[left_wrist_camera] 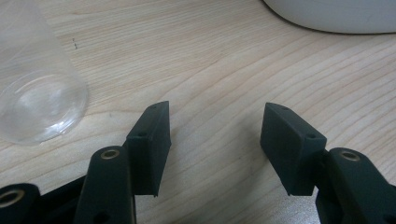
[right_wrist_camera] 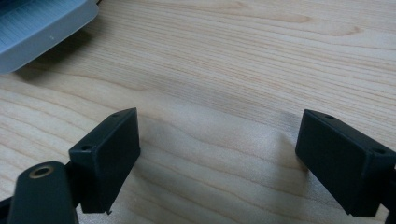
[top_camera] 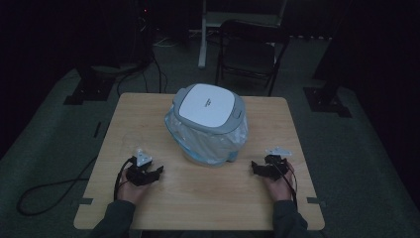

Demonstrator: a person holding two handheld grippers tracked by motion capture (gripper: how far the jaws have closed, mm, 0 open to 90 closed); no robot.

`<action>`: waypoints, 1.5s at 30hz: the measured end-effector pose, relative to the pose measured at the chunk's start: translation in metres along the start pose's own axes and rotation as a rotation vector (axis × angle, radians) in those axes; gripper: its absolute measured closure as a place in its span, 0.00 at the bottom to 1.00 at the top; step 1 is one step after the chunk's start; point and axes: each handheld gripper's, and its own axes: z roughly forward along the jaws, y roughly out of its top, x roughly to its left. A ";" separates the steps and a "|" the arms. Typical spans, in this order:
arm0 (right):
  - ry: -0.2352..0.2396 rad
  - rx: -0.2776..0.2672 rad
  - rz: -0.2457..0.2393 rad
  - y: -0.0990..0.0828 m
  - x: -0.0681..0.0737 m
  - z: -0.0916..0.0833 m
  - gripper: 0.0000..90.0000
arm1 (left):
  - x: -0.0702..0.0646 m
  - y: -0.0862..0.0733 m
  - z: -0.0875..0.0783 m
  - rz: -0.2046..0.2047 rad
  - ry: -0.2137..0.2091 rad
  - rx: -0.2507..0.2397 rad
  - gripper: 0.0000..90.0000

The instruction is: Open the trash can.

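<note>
Start of the job, by the look of it: both hands resting on the pale wooden table (top_camera: 198, 198), left gripper (top_camera: 157, 171) and right gripper (top_camera: 253, 166) each spread wide, holding nothing. Between them, set back at mid-table, the white-lidded grey bin with a clear plastic liner (top_camera: 208, 124), untouched. Next, probably a reach inward to it. Clear plastic cup (left_wrist_camera: 32, 93) near the left jaws. Dim room, dark folding chair (top_camera: 247, 52) behind.

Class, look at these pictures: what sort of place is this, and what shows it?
Probably a dim workroom set up for recording: a lone wooden table on grey floor, cables trailing across it, a folding chair and dark stands behind.
</note>
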 end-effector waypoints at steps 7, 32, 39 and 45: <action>0.010 -0.003 -0.007 0.000 0.000 -0.002 0.24 | 0.000 0.000 0.000 -0.002 0.002 0.001 0.48; 0.093 -0.092 -0.104 0.027 0.011 -0.033 1.00 | -0.001 0.000 0.000 -0.004 0.001 0.001 0.47; 0.155 -0.117 -0.131 0.042 0.016 -0.036 1.00 | -0.001 0.000 0.000 -0.003 0.001 0.001 0.46; 0.181 -0.115 -0.156 0.050 0.023 -0.034 1.00 | -0.001 0.000 0.000 -0.003 0.000 0.002 0.46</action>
